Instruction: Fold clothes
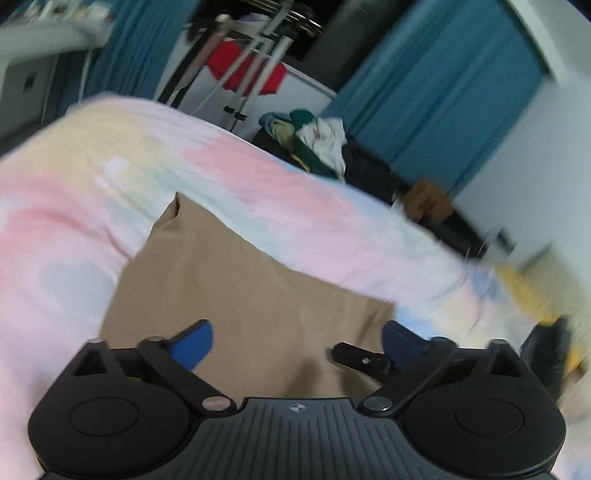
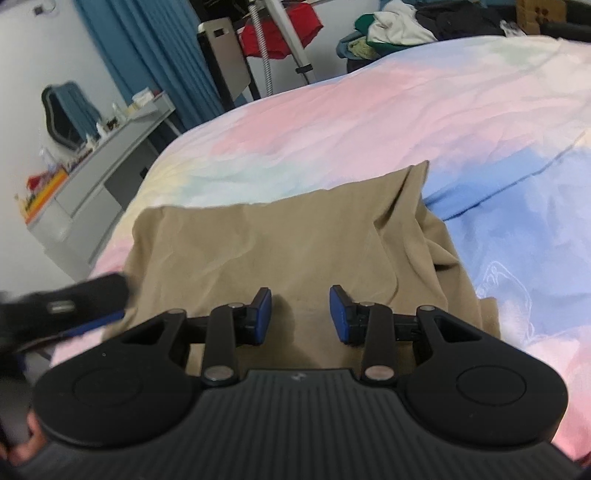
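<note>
A tan garment (image 1: pixel 236 295) lies folded flat on the pastel bedspread (image 1: pixel 74 229), in front of both grippers. My left gripper (image 1: pixel 295 343) is open wide and empty, low over the garment's near edge. In the right wrist view the same garment (image 2: pixel 266 247) shows a bunched fold along its right side. My right gripper (image 2: pixel 300 314) is open and empty just above the garment's near part. The left gripper (image 2: pixel 62 306) shows as a dark blur at the garment's left edge.
A pile of unfolded clothes (image 2: pixel 391 29) sits beyond the bed's far edge, also in the left wrist view (image 1: pixel 314 140). A drying rack with a red garment (image 1: pixel 251 70) stands behind. A grey dresser (image 2: pixel 92 177) stands left of the bed. Blue curtains (image 1: pixel 443 103) hang behind.
</note>
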Available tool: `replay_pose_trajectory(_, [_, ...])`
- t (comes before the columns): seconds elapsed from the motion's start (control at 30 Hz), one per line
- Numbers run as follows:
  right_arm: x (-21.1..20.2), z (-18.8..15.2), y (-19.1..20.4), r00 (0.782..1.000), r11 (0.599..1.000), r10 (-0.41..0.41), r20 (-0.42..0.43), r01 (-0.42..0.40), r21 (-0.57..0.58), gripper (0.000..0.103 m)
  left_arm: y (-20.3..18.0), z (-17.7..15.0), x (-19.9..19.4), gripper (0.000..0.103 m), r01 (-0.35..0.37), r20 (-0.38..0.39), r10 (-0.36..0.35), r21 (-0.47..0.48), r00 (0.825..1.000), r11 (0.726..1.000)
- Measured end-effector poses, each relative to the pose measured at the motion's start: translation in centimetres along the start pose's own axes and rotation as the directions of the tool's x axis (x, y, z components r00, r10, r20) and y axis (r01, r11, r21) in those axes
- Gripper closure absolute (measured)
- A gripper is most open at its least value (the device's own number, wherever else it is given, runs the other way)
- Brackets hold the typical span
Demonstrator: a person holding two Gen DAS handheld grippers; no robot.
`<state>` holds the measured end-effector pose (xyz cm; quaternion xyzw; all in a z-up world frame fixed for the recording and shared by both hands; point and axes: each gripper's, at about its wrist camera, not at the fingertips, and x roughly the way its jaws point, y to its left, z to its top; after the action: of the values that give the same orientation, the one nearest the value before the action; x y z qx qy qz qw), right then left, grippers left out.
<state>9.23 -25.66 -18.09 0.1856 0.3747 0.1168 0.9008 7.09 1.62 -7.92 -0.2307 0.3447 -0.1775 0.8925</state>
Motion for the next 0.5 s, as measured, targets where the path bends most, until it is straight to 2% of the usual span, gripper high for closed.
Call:
replay_pose_trajectory(0.1, [-1.2,0.3,-0.8,1.0,0.998,0.013,0.025,-0.015,0.064,0.063,1.5,-1.1,-0.8,0.001,0.057,-0.045,-0.064,-0.145,0.997,0.988])
replay_pose_trajectory(0.2, [-2.3,0.6,-1.5,0.998,0.992,0.031,0.054,-0.037,0.117,0.063,3.5,-2.7,-0.5,0.001,0.058,-0.107,-0.094,-0.299,0.99,0.953])
replay_pose_trajectory(0.27, [-2.9,0.8,-1.9,0.997,0.988,0.041,0.072,-0.051,0.149,0.063,5.1,-3.5,-0.1,0.001,0.045,-0.128,-0.106,-0.406,0.986,0.913])
replay_pose_trajectory(0.37, [-3.3,0.9,-2.5,0.995,0.978,0.065,0.081,-0.08,0.191,0.063,8.4,-4.2,0.9,0.002,0.001,-0.119,-0.087,-0.583,0.989,0.812])
replay_pose_trajectory(0.43, [-3.4,0.9,-2.9,0.993,0.969,0.089,0.082,-0.106,0.224,0.063,9.7,-3.9,1.8,0.004,-0.014,-0.116,-0.074,-0.618,0.991,0.786])
replay_pose_trajectory(0.5, [-3.4,0.9,-3.1,0.99,0.961,0.11,0.084,-0.128,0.247,0.062,10.1,-3.6,2.4,0.004,0.011,-0.081,-0.081,-0.636,0.993,0.772])
